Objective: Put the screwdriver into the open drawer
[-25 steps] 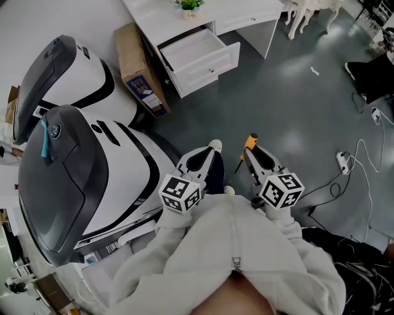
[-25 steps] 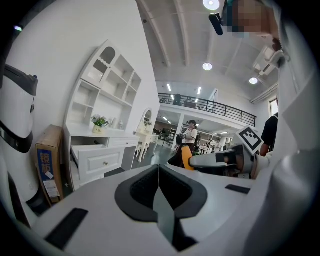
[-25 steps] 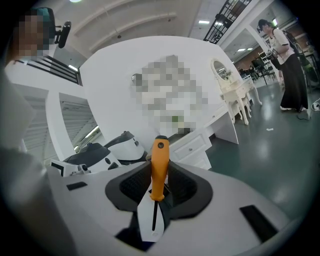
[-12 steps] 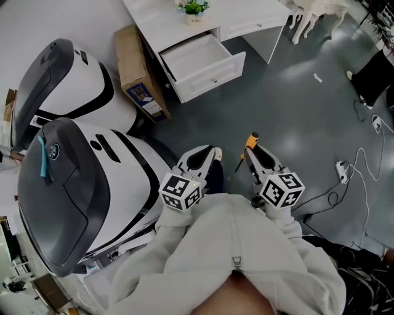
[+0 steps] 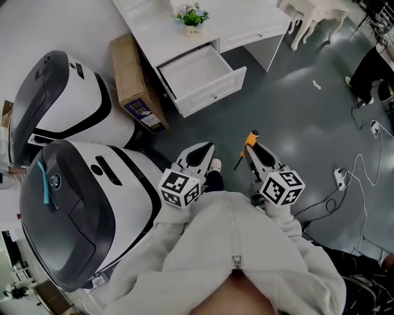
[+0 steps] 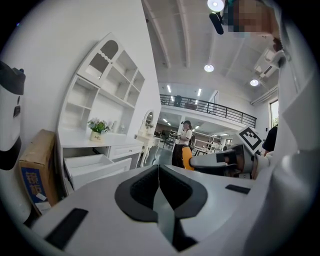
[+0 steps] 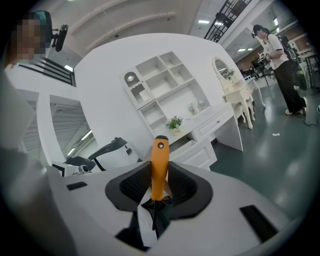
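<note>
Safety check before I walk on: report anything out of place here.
A brown cardboard box stands on edge beside the white desk, and a corded white power strip lies loose on the grey floor at right. Nothing looks spilled.

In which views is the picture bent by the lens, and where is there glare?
Head view: soft glare patches on the grey floor. Left gripper view: strong fisheye curves the shelf unit, bright ceiling lamps, dark corners. Right gripper view: same curving; screwdriver sharp.

Orange screwdriver [image 7: 160, 169], white drawer [image 5: 213, 93] (grey floor [image 5: 295, 123])
</note>
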A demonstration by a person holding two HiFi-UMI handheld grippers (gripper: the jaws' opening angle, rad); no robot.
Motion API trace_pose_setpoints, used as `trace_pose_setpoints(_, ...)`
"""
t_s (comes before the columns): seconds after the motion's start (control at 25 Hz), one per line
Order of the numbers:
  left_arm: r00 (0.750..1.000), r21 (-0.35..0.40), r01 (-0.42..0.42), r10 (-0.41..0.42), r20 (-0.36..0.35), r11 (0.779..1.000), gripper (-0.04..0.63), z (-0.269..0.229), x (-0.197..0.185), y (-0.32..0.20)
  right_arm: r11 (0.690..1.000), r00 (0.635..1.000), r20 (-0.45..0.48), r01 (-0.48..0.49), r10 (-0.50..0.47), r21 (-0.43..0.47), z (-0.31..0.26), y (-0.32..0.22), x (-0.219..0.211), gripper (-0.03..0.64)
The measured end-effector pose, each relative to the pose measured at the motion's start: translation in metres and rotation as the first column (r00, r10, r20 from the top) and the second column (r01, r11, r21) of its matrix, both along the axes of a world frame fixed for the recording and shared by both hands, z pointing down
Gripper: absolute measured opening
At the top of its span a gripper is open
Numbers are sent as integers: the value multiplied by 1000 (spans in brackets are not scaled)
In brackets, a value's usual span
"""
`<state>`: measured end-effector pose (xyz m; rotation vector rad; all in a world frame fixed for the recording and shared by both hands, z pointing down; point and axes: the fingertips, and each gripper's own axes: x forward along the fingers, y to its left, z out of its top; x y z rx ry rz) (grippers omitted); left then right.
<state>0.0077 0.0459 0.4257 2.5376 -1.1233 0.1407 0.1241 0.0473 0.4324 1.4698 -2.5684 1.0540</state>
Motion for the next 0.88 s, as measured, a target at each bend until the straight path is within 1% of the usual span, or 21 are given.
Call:
trace_pose_setpoints(0.52, 998, 21, -67, 67, 0, 997, 18, -2, -12, -86, 998, 998, 6, -61, 61, 14, -2, -79, -13, 120)
trace_pose_setpoints(0.88, 995, 20, -98, 98, 0, 995, 18, 8, -21, -128, 995, 995, 10, -104, 104, 11, 8, -115, -19, 120)
